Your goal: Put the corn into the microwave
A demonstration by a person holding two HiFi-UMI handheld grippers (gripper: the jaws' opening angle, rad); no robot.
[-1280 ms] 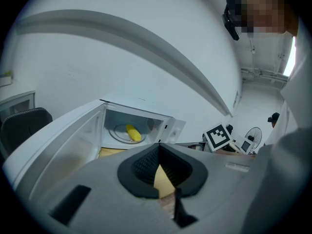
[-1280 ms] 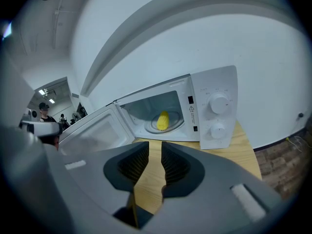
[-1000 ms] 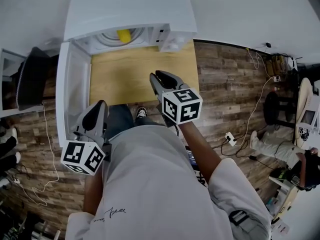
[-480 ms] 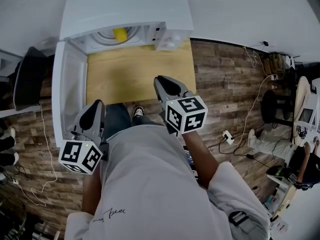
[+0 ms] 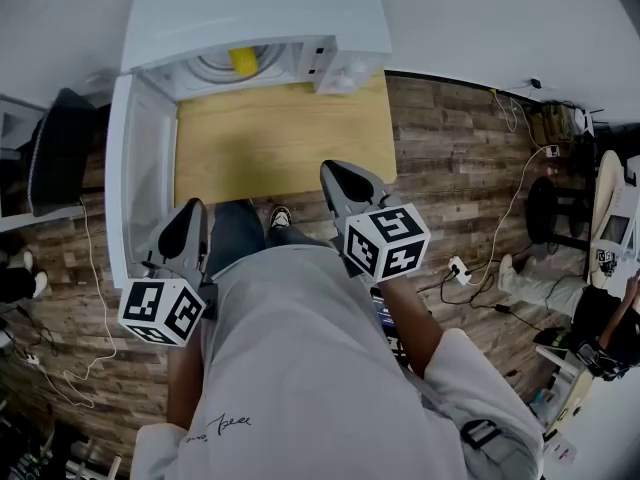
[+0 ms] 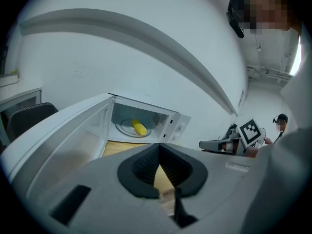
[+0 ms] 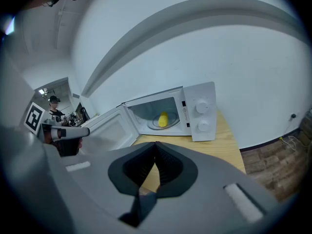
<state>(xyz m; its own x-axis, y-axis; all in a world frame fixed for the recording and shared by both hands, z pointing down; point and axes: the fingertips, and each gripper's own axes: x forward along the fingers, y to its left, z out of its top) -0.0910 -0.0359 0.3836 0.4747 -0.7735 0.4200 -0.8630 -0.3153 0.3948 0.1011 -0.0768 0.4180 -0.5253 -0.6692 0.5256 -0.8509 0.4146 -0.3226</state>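
Right claw (image 5: 336, 170) withdrawn toward lower right, jaws just closed on nothing. Left claw (image 5: 192, 210), likewise closed, lies nearer the swung-out door (image 5: 140, 178); corn (image 5: 243, 61) inside microwave (image 5: 250, 8), upper centre.

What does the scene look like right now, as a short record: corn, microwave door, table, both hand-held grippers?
corn: lying inside the microwave
door: open, swung out to the left
table: wooden top, microwave at its far edge
left hand-held gripper: jaws together, nothing held, beside the open door
right hand-held gripper: jaws have just been closing, now together, nothing between them, at the table's near edge
task status: corn is in; door not yet shut
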